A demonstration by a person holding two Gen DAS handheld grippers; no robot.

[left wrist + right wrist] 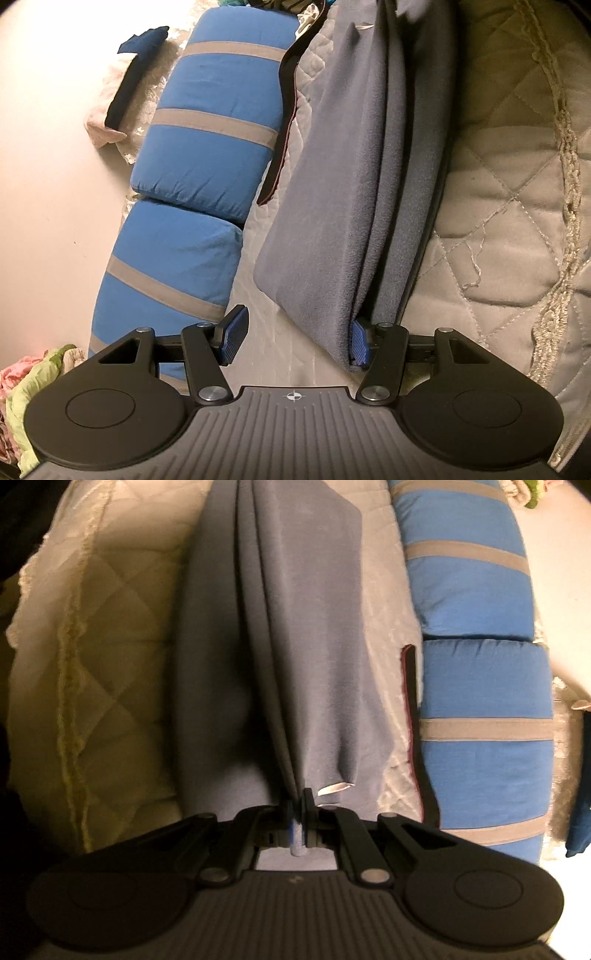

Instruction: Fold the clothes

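A grey-blue fleece garment (332, 206) lies folded lengthwise on the quilted bed, stretched between the two grippers. My left gripper (295, 338) is open; its right fingertip (357, 341) is tucked under the garment's near corner, and the left fingertip (234, 334) stands free over the quilt. In the right wrist view the same garment (295, 646) runs away from me in long folds. My right gripper (297, 812) is shut on its near edge, with a pinch of fabric between the pads. A white label (334, 788) shows just right of the grip.
A cream quilted bedspread (509, 206) covers the bed. Two blue pillows with grey stripes (207, 147) line the wall side. A dark strip of cloth (286, 122) lies between pillows and garment. A pile of pink and green clothes (26, 384) sits at lower left.
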